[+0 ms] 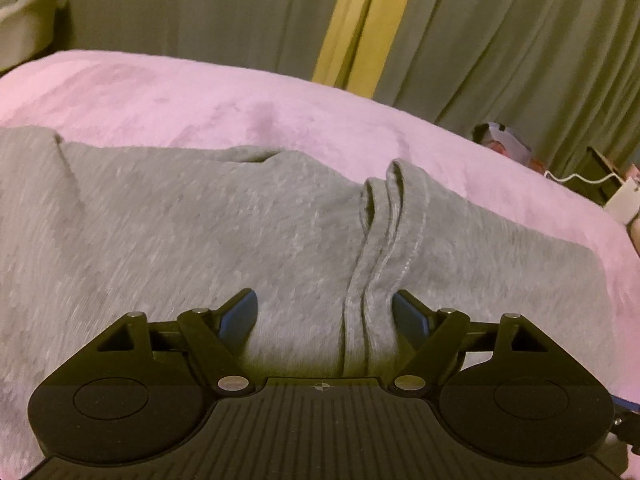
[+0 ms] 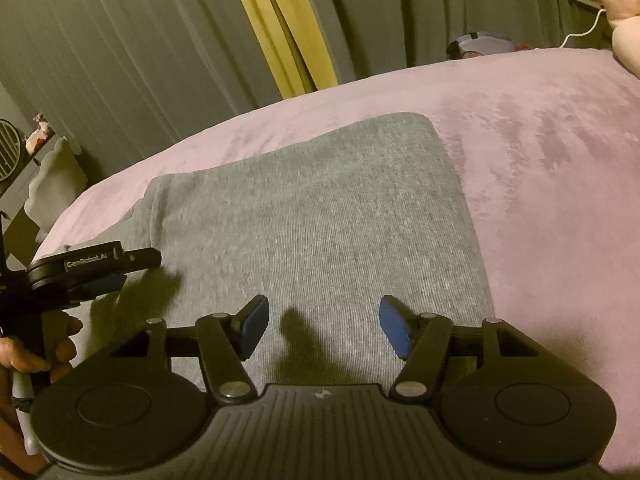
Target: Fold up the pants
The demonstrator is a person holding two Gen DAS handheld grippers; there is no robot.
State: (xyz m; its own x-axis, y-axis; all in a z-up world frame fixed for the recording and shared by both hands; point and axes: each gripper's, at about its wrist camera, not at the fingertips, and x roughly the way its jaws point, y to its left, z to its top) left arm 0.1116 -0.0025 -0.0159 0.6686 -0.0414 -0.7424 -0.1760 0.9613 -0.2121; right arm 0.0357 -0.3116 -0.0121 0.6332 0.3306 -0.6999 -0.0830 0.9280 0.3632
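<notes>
Grey knit pants lay spread across a bed covered with a pink plush blanket, folded into a broad slab whose far right corner showed rounded in the right wrist view. In the left wrist view the left gripper hung low over the cloth with its jaws standing wide apart, the blue pads on either side of a raised ridge of hemmed edges that ran away from the camera; the right-hand pad sat just beside that ridge, but whether it touched could not be told, and nothing was pinched. The right gripper pointed down at the flat middle of the pants, its jaws parted about halfway with only bare grey fabric and their own shadow between them, holding nothing. At the left edge of the right wrist view the left gripper appeared side-on above the pants, with a hand around its handle. Behind the bed hung grey-green curtains with a yellow strip between them, and a white cable trailed past the bed's far right edge.
</notes>
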